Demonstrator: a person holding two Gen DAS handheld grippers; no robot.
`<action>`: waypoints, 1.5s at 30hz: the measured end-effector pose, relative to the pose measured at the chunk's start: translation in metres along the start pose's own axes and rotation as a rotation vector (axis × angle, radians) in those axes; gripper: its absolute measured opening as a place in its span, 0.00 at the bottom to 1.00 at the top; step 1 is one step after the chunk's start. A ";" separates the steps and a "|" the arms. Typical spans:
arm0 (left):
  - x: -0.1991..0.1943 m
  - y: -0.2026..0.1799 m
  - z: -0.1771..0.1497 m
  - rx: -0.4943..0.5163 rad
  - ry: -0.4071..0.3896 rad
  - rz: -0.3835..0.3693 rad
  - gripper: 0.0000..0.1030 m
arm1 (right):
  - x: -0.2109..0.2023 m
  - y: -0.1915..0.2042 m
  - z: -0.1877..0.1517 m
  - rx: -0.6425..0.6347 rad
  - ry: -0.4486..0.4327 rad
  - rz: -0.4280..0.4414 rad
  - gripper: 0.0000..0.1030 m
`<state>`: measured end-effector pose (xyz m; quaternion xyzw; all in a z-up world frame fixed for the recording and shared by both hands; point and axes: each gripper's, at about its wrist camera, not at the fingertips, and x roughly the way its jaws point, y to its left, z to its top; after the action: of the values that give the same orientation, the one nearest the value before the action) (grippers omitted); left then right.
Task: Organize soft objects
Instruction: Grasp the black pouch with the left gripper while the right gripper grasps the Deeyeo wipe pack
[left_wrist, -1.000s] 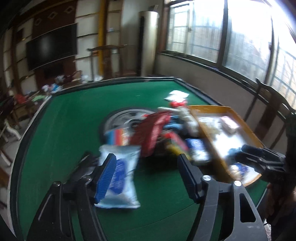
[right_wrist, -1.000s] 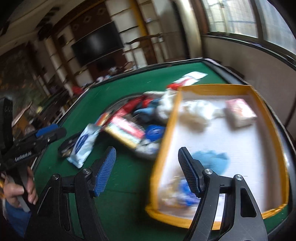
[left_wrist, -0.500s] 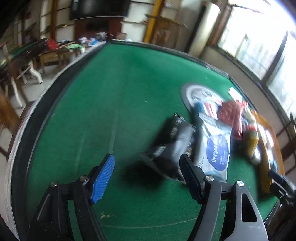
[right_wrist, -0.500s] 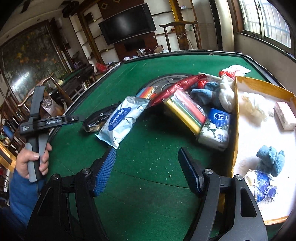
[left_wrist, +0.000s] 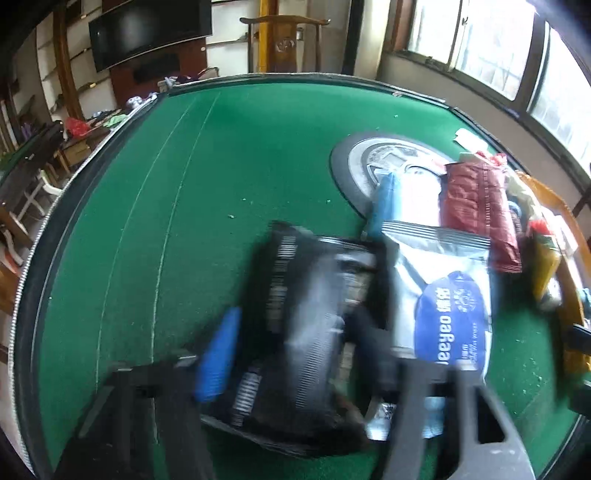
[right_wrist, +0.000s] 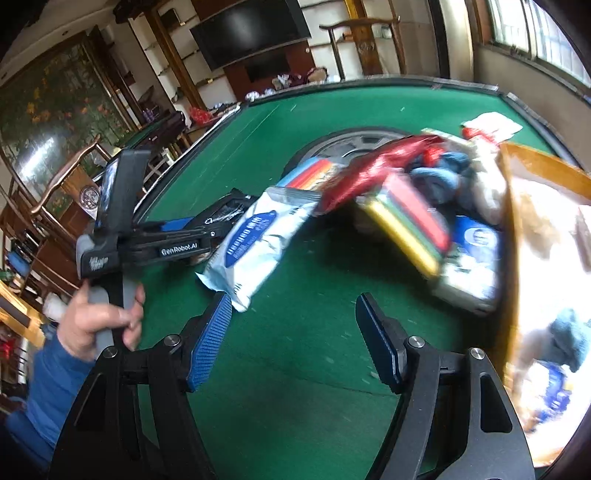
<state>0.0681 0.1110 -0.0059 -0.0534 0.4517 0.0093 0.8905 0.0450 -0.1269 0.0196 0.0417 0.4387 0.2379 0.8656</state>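
A black foil packet (left_wrist: 295, 266) lies on the green felt between the fingers of my left gripper (left_wrist: 295, 317). Its jaws are closing, and the pads meet the packet's sides through heavy blur. A white and blue packet (left_wrist: 443, 295) lies just right of it, touching. In the right wrist view the left gripper (right_wrist: 221, 219) reaches over the black packet (right_wrist: 231, 205) beside the white and blue packet (right_wrist: 255, 236). My right gripper (right_wrist: 294, 301) hangs open over bare felt, nothing between its fingers.
A heap of packs runs right: a red foil bag (left_wrist: 476, 199), a striped yellow pack (right_wrist: 410, 225), a blue and white tissue pack (right_wrist: 476, 251). An orange-rimmed tray (right_wrist: 506, 221) holds soft items at far right. A round black and silver disc (left_wrist: 384, 162) lies behind. A hand (right_wrist: 107, 321) grips the left handle.
My left gripper has swung left and down from the white and blue packet onto the black one, and its jaws have narrowed around it. The right gripper has swung left, away from the tray.
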 end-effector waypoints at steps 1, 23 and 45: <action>-0.004 0.000 -0.001 -0.005 -0.022 0.031 0.41 | 0.007 0.002 0.003 0.016 0.012 0.010 0.69; -0.064 0.007 0.001 0.037 -0.421 0.586 0.39 | 0.133 0.068 0.062 0.020 0.121 -0.273 0.75; -0.067 0.009 -0.007 0.057 -0.419 0.593 0.39 | 0.132 0.070 0.045 -0.108 0.063 -0.279 0.76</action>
<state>0.0224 0.1214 0.0438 0.1080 0.2552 0.2652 0.9235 0.1204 -0.0002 -0.0304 -0.0738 0.4540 0.1397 0.8769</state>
